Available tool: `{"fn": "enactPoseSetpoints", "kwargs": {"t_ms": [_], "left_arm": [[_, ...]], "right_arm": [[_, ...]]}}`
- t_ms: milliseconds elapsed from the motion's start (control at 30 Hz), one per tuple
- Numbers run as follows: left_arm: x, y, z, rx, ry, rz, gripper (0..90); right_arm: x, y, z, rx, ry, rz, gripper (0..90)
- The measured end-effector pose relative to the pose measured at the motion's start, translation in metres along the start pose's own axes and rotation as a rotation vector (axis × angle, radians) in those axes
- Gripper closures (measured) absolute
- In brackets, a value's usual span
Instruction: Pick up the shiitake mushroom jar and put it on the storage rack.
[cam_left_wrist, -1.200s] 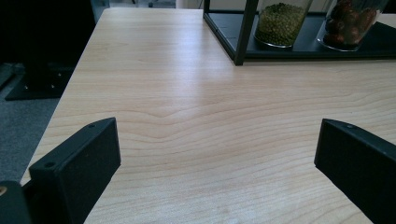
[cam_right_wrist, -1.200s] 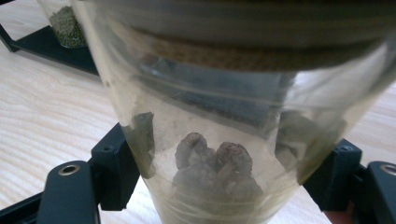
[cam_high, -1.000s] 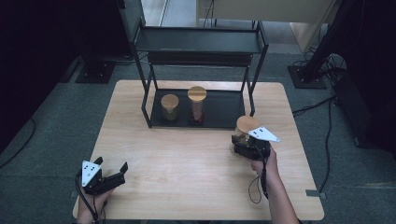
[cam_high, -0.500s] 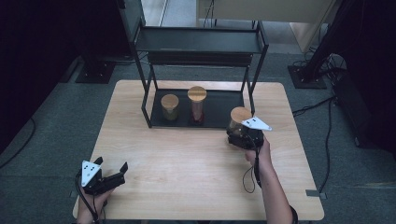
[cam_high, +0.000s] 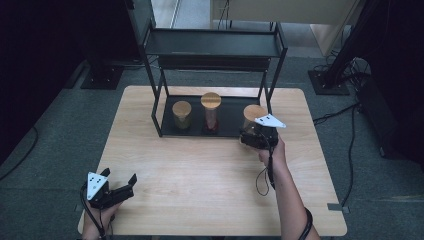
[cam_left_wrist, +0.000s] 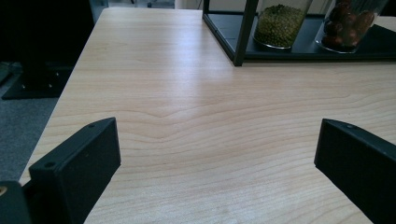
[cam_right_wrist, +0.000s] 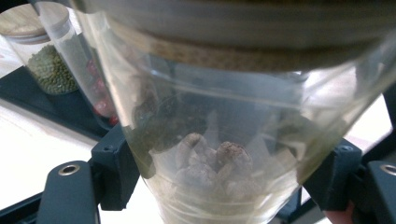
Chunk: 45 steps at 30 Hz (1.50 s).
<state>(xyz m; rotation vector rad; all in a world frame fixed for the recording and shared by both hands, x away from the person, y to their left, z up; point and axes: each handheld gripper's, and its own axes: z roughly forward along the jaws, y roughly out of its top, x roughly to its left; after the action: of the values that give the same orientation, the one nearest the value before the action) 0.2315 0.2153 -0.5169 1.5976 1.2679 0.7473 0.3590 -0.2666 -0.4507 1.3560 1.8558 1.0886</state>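
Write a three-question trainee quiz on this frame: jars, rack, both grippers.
1. How many jars stand on the rack's bottom shelf?
2. True or false: the left gripper holds a jar.
3. What does the right gripper grip: A) the green-bean jar, B) the red-fruit jar, C) a third jar?

Key: 1. Two, green-bean and red-fruit. 2. False; jaws open, nothing between them. 3. C, glass with wooden lid, pale lumps inside, at the rack's right post.

You'll find nothing to read here: no text, label, brand, number or sign on any jar, rack or surface.
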Motion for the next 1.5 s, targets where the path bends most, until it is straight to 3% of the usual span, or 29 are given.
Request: {"fn": "enactPoseSetpoints", "kwargs": {"t_ms": [400, 733, 1000, 1500], "left_arm": [[0.000, 0.000, 0.000, -0.005, 0.000, -0.006, 0.5], [0.001, 0.000, 0.000, -0.001, 0.000, -0.002, 0.5], [0.001, 0.000, 0.000, -0.002, -0.001, -0.004, 0.5], [0.000, 0.000, 0.000, 0.000, -0.002, 0.000, 0.5]], "right_arm": [[-0.002, 0.011, 0.023, 0.008, -0.025, 0.003, 24.7], [0.006, 0.017, 0.039, 0.007, -0.019, -0.001, 24.7], [0.006, 0.021, 0.053, 0.007, -0.048, 0.012, 24.6], [0.005, 0.016, 0.072, -0.004, -0.070, 0.049, 24.6]]}}
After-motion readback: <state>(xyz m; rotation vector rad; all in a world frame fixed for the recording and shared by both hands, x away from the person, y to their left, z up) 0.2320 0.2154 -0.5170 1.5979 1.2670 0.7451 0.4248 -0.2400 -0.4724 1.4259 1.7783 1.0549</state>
